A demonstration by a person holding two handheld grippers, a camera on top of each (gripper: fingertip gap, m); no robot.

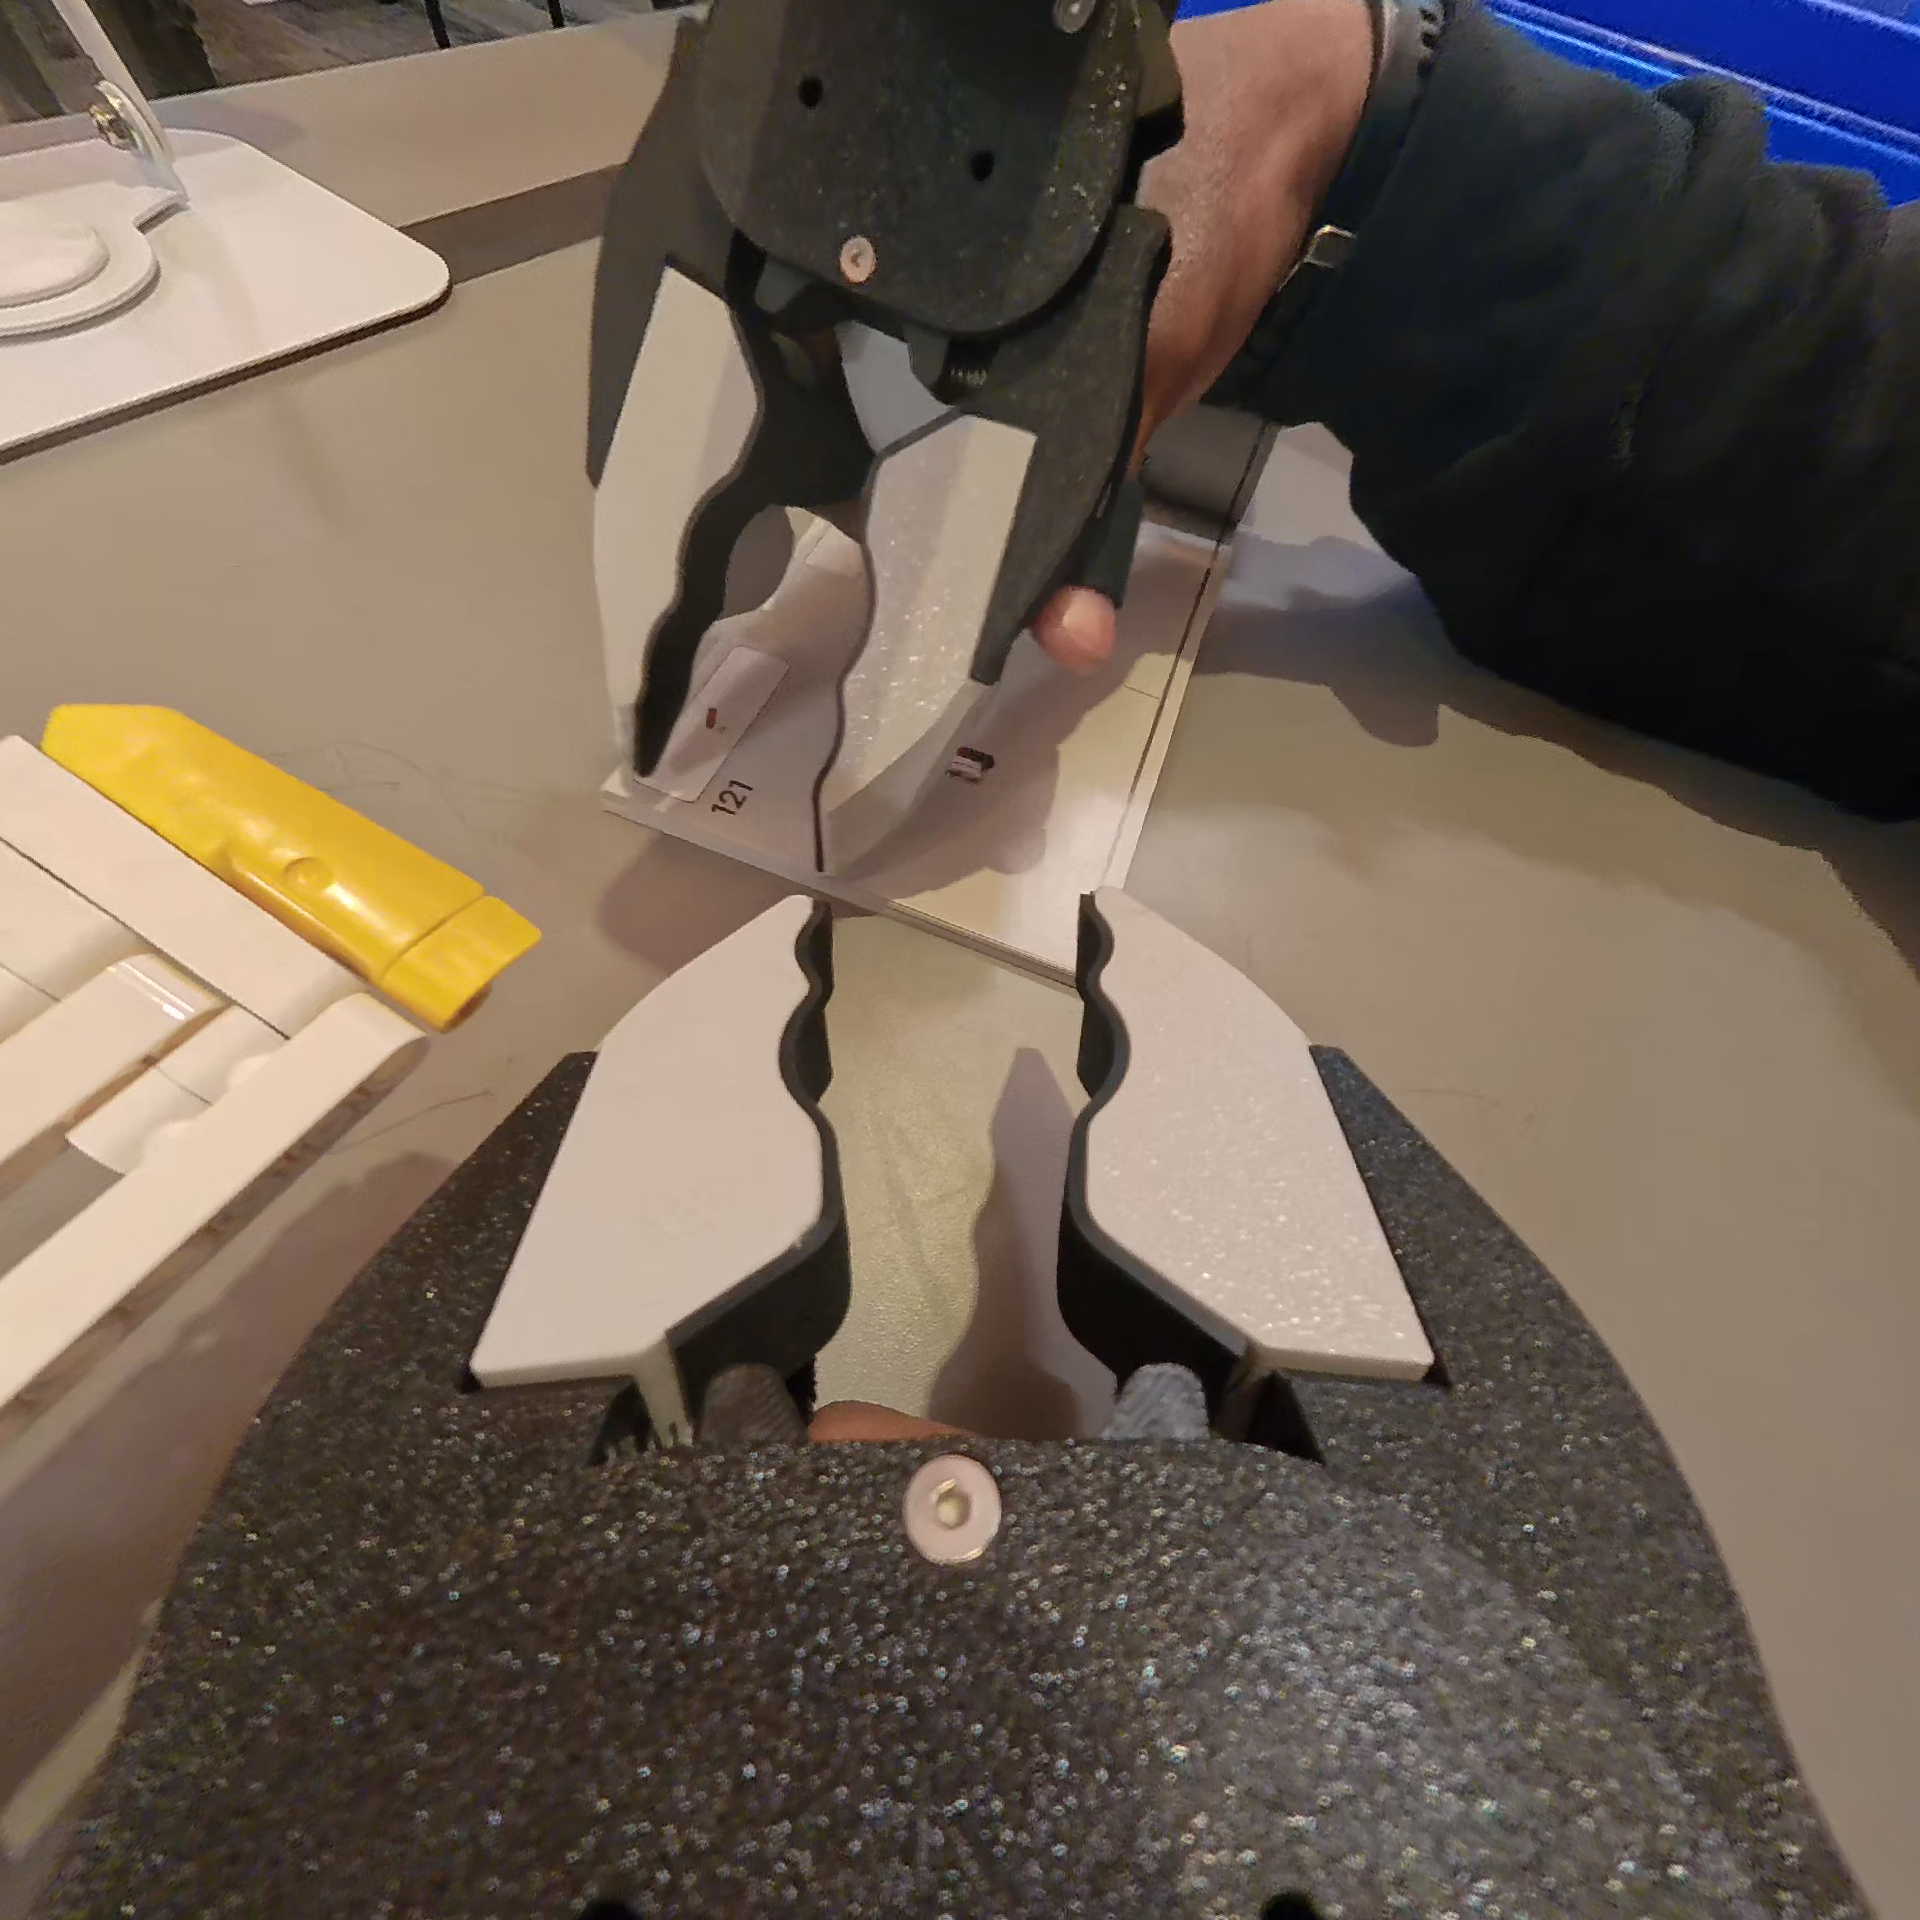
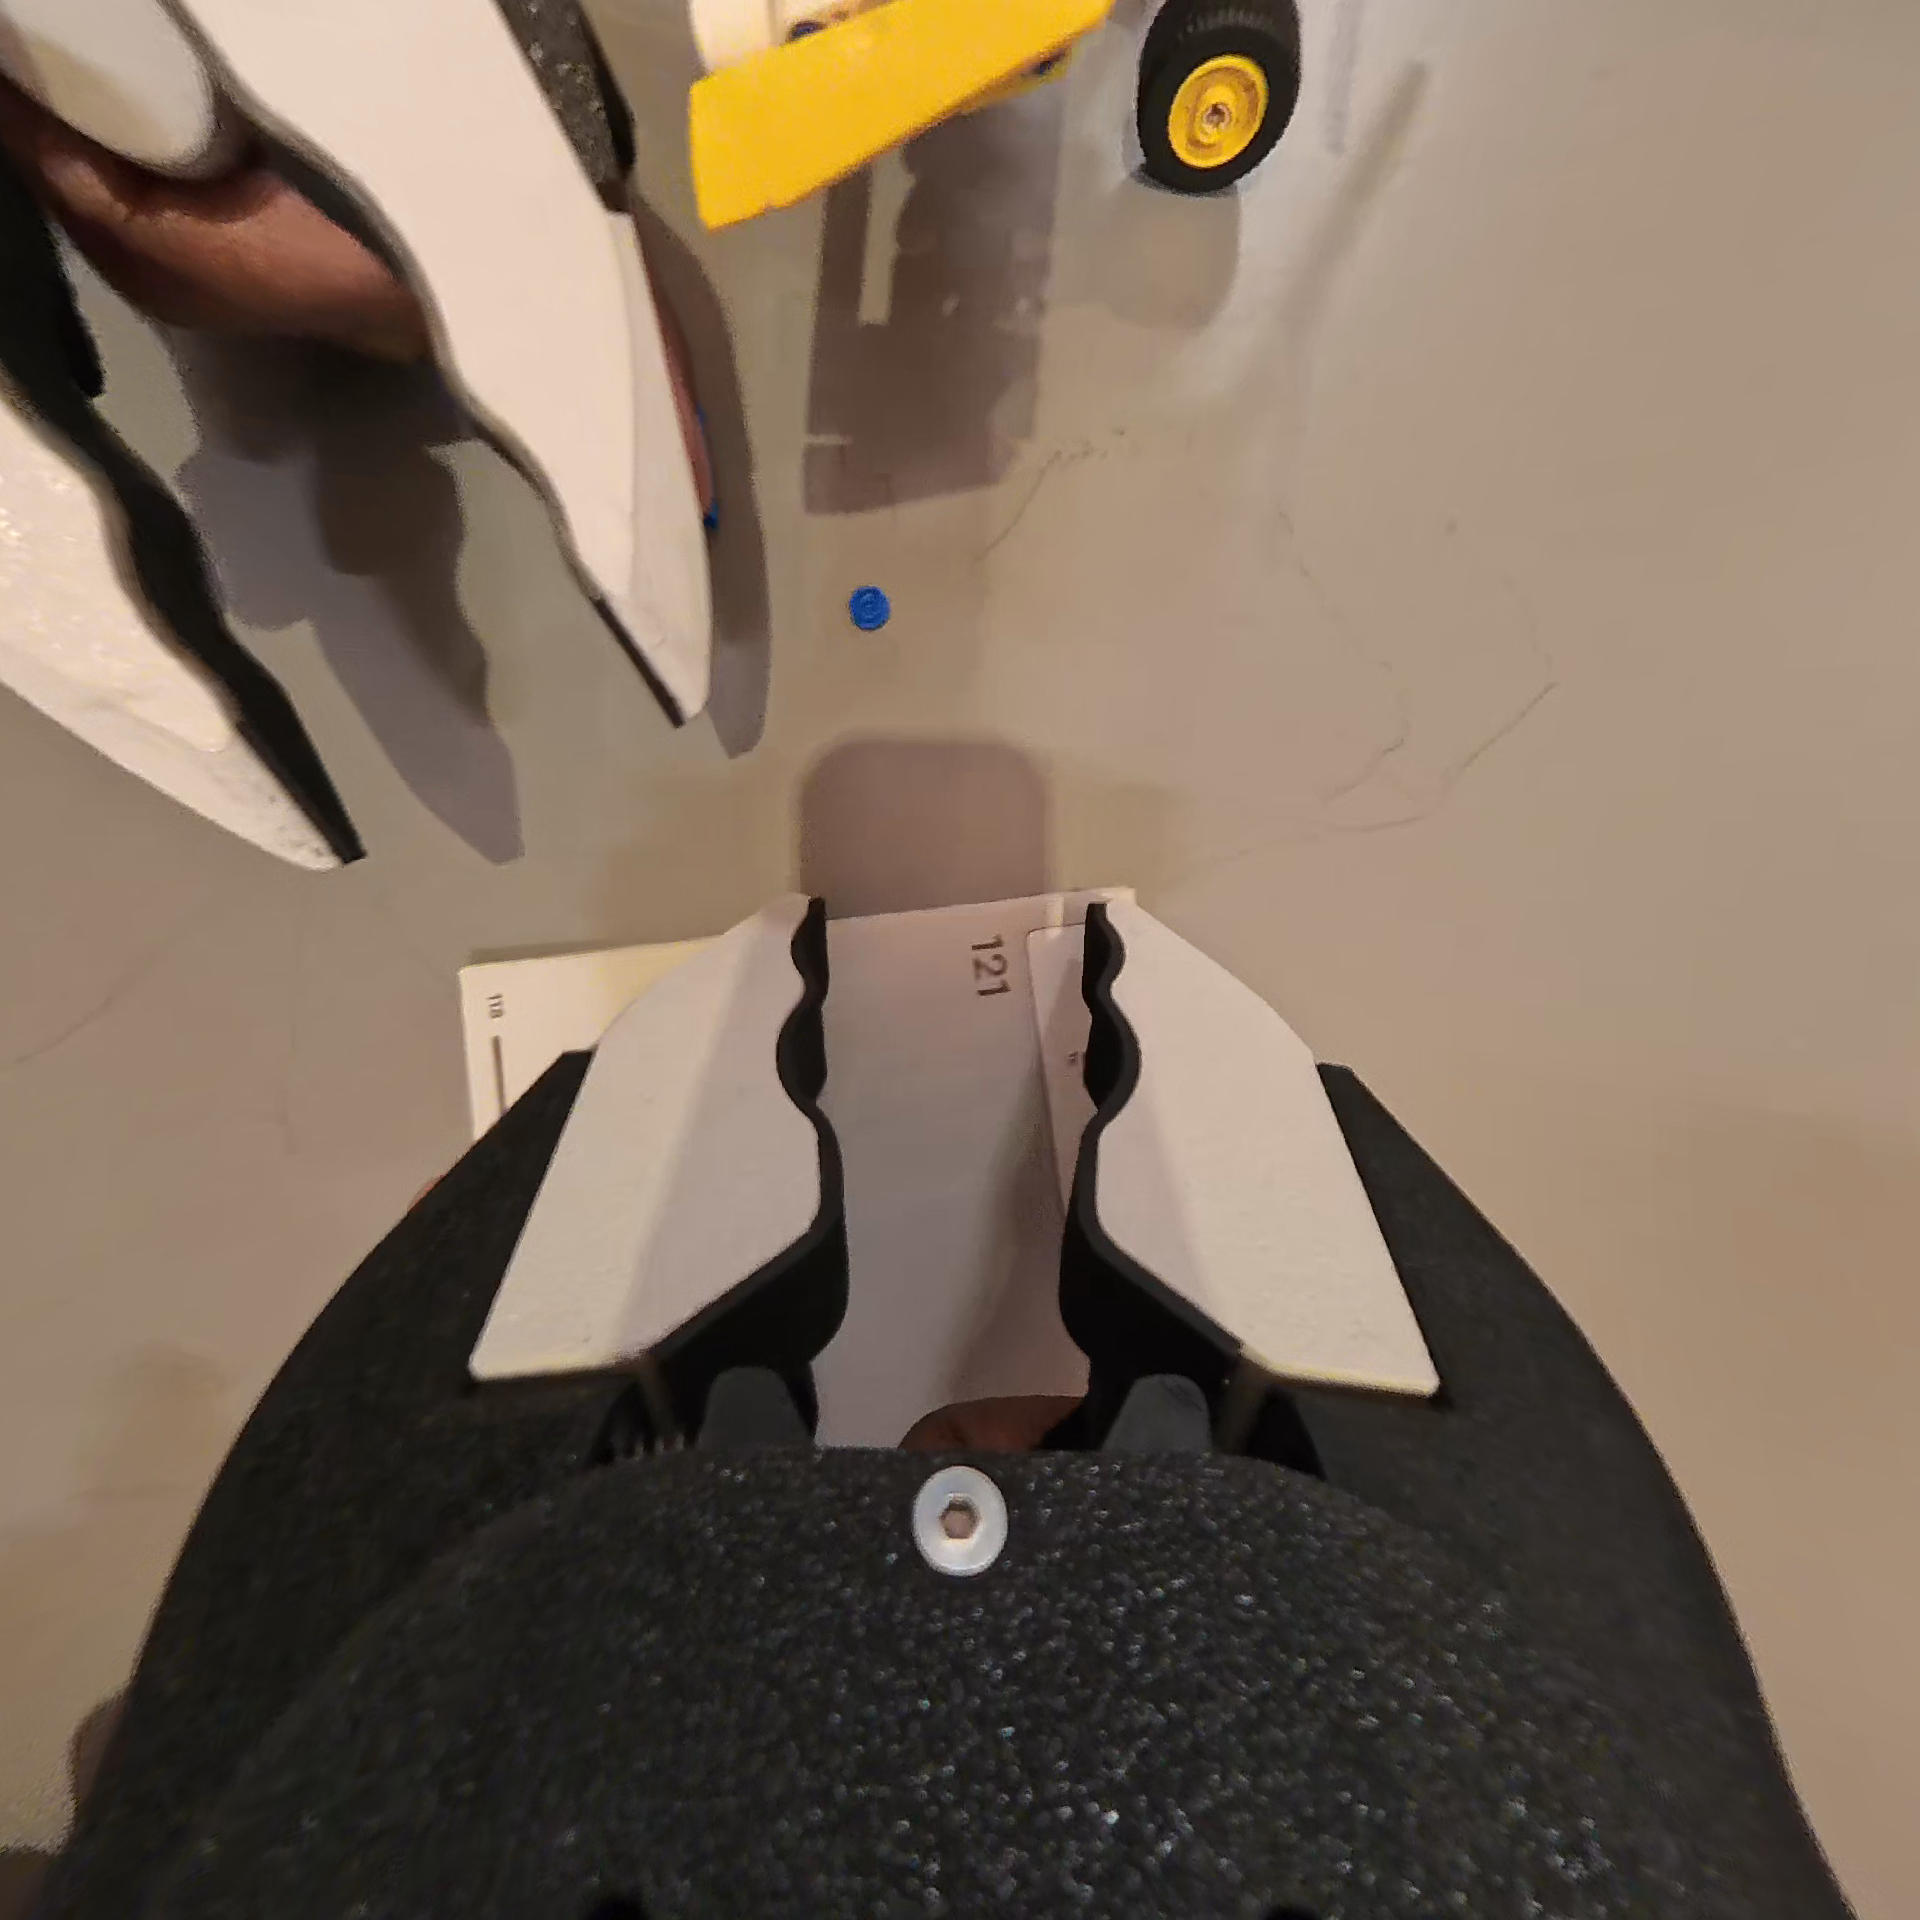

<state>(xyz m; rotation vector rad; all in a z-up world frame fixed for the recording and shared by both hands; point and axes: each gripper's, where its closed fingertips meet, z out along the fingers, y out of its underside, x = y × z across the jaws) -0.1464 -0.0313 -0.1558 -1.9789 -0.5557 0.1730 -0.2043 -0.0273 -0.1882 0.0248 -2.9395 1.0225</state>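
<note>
- The white booklet (image 2: 914, 1091) lies flat on the grey surface (image 2: 1455, 935). I judge it light, thin and floppy, with smooth pages that could slide or fan apart.
- I would take it by an edge or corner, since it lies too flat to nip anywhere else.
- My right fingers (image 2: 707, 1122) are spread and point down over the booklet. Its page shows in the gap between them, and they pinch nothing (I cannot tell whether the tips touch the paper).
- My left fingers (image 1: 707, 1122) are spread too, low over bare surface. The booklet's near corner (image 1: 1049, 935) lies just beyond their tips.
- Left of the booklet is a yellow and white brick model (image 1: 281, 842). Beyond it lie a small blue stud (image 2: 869, 609) and a black wheel (image 2: 1218, 99).
</note>
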